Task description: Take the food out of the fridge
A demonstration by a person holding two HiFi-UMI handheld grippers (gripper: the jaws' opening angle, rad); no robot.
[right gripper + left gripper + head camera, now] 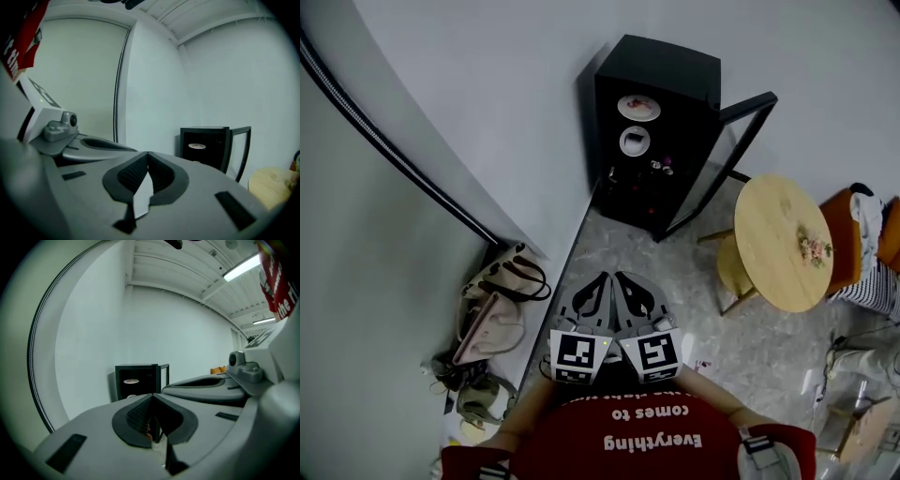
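Head view: your left gripper and right gripper side by side over speckled floor; fridge ahead at the white wall, door open, plated food inside, round table right. Left gripper view: jaws together, empty. Right gripper view: same

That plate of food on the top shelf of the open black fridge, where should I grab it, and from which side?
Probably the front rim of the plate, pinched over and under: it lies flat on its shelf. Come in level through the front, since the fridge walls close the other sides and the door stands swung open.
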